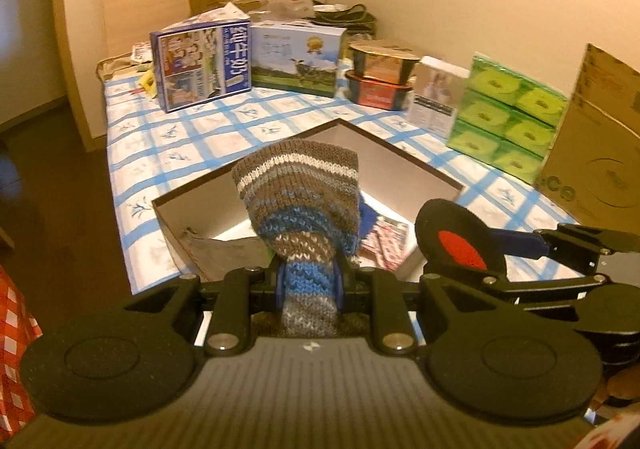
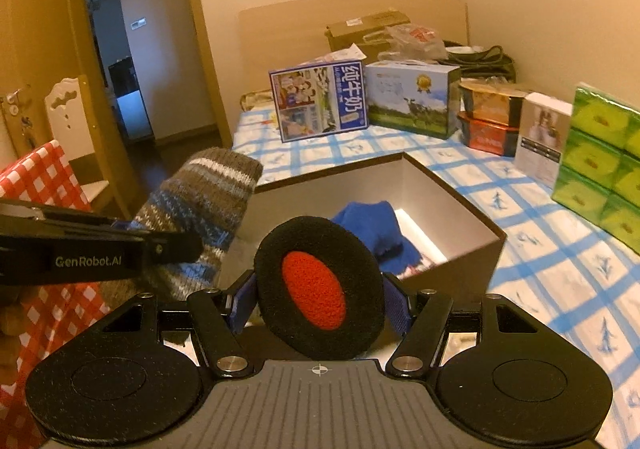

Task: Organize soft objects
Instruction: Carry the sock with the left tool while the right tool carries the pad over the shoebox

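Left gripper (image 1: pixel 308 285): lower centre of its view, pinching the striped knit sock (image 1: pixel 298 189), which stands up over the box.
Right gripper (image 2: pixel 320 301): clamped on a black-and-red round pad (image 2: pixel 318 289), frame centre.
Box (image 2: pixel 460 209): open on the checked bedsheet (image 2: pixel 540 249), blue cloth (image 2: pixel 376 229) inside.

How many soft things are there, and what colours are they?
Striped knitted sock, brown, grey and blue: 1, in the left gripper
Round black pad with red middle: 1, in the right gripper
Blue cloth in the open box: 1
Total: 3 soft things
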A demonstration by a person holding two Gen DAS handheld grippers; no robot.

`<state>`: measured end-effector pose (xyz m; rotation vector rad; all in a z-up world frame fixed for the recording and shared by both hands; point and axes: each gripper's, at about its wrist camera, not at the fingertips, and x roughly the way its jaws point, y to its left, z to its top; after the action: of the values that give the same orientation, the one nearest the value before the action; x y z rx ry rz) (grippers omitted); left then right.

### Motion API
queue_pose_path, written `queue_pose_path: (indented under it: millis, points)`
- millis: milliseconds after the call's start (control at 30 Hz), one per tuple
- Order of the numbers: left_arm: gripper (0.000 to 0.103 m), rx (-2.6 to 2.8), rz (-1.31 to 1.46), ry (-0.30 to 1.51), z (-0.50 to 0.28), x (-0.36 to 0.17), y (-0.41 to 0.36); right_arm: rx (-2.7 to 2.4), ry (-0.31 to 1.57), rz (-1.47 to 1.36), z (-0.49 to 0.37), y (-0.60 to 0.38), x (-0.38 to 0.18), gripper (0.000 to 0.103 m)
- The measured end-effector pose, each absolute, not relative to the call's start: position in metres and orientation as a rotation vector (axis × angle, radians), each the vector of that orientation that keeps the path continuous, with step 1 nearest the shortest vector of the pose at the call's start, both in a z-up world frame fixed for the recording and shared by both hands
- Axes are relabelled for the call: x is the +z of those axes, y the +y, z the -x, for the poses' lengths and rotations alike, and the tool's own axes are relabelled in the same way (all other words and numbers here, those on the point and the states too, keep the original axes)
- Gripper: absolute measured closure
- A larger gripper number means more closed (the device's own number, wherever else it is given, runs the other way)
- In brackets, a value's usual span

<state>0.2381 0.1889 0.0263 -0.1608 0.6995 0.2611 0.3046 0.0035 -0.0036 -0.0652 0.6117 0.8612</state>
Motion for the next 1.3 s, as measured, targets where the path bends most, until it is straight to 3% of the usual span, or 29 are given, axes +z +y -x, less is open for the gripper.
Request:
queue_pose_path:
  millis: [1000,1133,1300]
  points:
    - [0.082,0.336,0.245,0.835,-0.316,-0.037,0.243,0.866,0.693,0.12,-0.394,0.078,-0.057,0.038]
    - [0.072,0.335,0.255,0.842,-0.321,-0.042,0.246,0.869,0.7,0.126,-0.399,0.081,-0.063,0.037]
    - [0.069,0.335,0.265,0.869,-0.323,-0.046,0.248,0.855,0.733,0.123,-0.405,0.083,-0.067,0.031]
